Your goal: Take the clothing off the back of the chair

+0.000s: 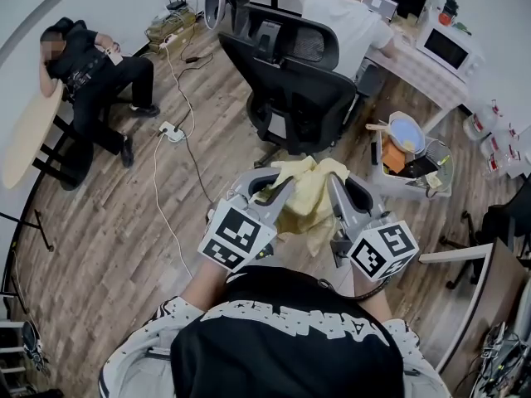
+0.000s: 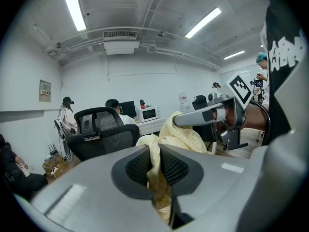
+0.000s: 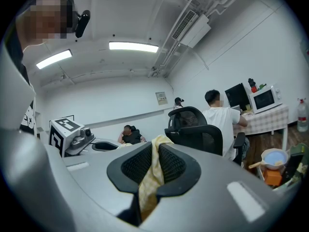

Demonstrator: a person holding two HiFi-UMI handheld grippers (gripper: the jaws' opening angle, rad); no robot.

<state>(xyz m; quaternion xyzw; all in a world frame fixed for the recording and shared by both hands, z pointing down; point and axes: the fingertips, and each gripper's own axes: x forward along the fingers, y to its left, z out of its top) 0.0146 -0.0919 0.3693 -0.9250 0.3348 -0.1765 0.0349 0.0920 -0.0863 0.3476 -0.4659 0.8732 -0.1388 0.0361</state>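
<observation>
**Left gripper.** The left gripper [image 1: 278, 191] is seen at the lower centre of the head view, angled slightly downward. In the left gripper view its fingers [image 2: 133, 168] are closed on a fold of the yellow garment [image 1: 309, 197]. The cloth is pinched between the black ribbed pads and hangs out below them.

**Right gripper.** The right gripper [image 1: 334, 186] is held level, just beside the left one. In the right gripper view its fingers [image 3: 176, 166] are likewise clamped on a strip of the same garment, which is drawn up over the pads and trails down between them.

**Garment.** The garment is carried in the air between the two grippers, above the wooden floor [image 1: 108, 222]. It is bunched at the top, with a loose tail hanging between the marker cubes. It is held in front of the black office chair [image 1: 303, 98] and apart from the chair's back. In the head view its upper edge lies close to the chair's base.

**Surroundings.** A person in a white shirt [image 1: 344, 19] is seated beyond the chair at a tabletop [image 1: 415, 69], on which a microwave [image 1: 448, 48] stands toward the far right edge. A person in black clothing [image 1: 91, 69] is seated at the left of the room. A power strip [image 1: 172, 131] with cables lies on the floor between that person and the chair. A blue bowl [image 1: 408, 133] is noted to the right of the chair.
</observation>
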